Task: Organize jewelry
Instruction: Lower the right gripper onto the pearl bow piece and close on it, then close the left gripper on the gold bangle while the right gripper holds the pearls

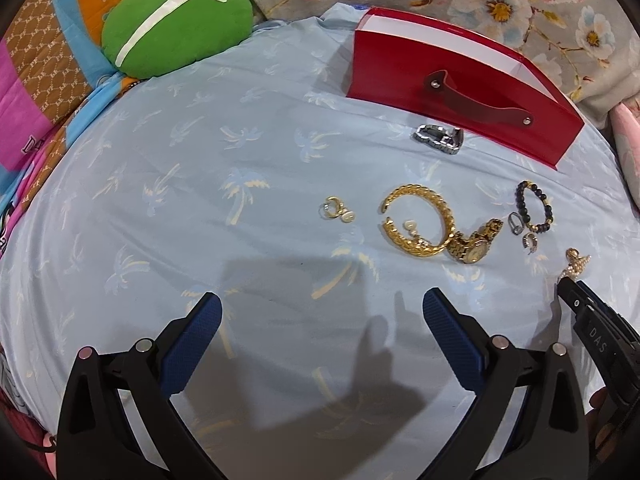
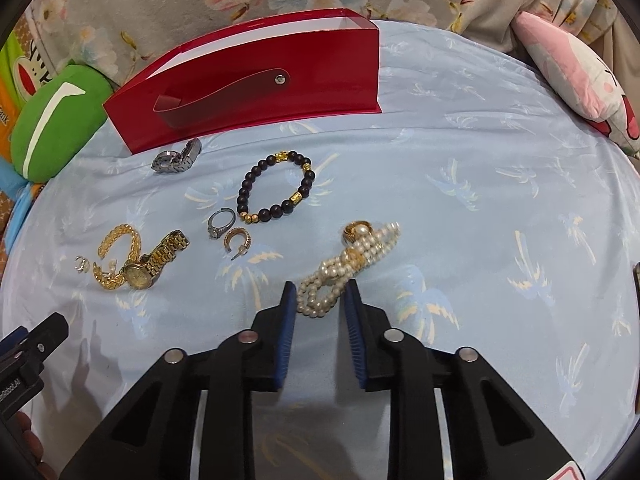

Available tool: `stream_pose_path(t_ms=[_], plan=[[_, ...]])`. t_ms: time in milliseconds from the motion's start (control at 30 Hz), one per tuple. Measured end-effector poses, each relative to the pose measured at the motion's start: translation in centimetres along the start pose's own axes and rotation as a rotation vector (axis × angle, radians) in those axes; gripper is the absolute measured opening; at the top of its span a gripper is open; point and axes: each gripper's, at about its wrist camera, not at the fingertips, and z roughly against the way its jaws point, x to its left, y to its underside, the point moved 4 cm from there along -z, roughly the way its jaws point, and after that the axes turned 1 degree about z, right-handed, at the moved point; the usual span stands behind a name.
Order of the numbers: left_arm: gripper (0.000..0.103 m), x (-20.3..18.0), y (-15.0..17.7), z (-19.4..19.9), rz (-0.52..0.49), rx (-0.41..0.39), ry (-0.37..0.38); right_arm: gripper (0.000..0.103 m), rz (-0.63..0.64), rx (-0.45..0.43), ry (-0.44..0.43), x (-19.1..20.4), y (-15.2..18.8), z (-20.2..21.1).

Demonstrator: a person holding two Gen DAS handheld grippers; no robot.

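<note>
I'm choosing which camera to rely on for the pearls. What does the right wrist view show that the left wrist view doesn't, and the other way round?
Only the right wrist view shows the whole pearl bracelet, its near loop between the right gripper jaws, which stand narrowly apart, and the pink pillow. Only the left wrist view shows the left gripper, jaws wide, over bare sheet. Both show the red box, silver watch, beaded bracelet, gold bangle and gold watch.
</note>
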Motion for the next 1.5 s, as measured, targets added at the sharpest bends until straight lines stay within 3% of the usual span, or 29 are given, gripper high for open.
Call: stream_pose_path(t_ms=[200, 400, 500, 567, 700, 800, 867, 1133, 1200, 1367, 1500], plan=[[0.098, -2.0, -0.7, 0.6, -0.042, -0.026, 0.040, 0.008, 0.003, -0.006, -0.015, -1.2, 0.3, 0.9], [0.098, -4.6, -1.3, 0.5, -0.093, -0.040, 0.073, 0.007, -0.010, -0.004, -0.007, -2.7, 0.7, 1.5], [0.098, -6.1, -1.5, -0.1, -0.120, -0.031, 0.090, 0.018, -0.008, -0.024, -0.009, -2.6, 0.3, 1.9], [0.098, -6.9, -1.6, -0.5, -0.138, -0.024, 0.095, 0.044, -0.003, -0.052, -0.009, -2.2, -0.2, 2.0], [0.098, -7.7, -1.7, -0.9, -0.156, -0.028, 0.091, 0.049, 0.022, -0.041, 0.003, -1.8, -0.9, 0.7], [0.098, -7.8, -1.7, -1.1, -0.164, -0.027, 0.089, 0.037, 0.027, -0.016, 0.006, -1.8, -0.7, -0.4], [0.098, -7.9, -1.8, -1.3, -0.170, -0.031, 0.090, 0.017, 0.040, -0.018, 0.023, -1.8, -0.7, -0.4], [0.096, -9.5, -2.3, -2.7, -0.224, -0.033, 0.097, 0.016, 0.002, -0.014, 0.014, -3.6, -0.3, 0.9], [0.087, -10.1, -2.4, -2.7, -0.240, -0.041, 0.108, 0.016, -0.002, -0.017, 0.007, -3.7, -0.3, 1.2], [0.084, -11.3, -3.0, -2.4, -0.282, -0.058, 0.163, 0.016, -0.012, -0.024, -0.007, -3.8, -0.3, 1.9], [0.067, -11.5, -3.0, -3.6, -0.302, -0.013, 0.200, 0.016, -0.015, -0.023, -0.017, -3.9, -0.3, 2.1]])
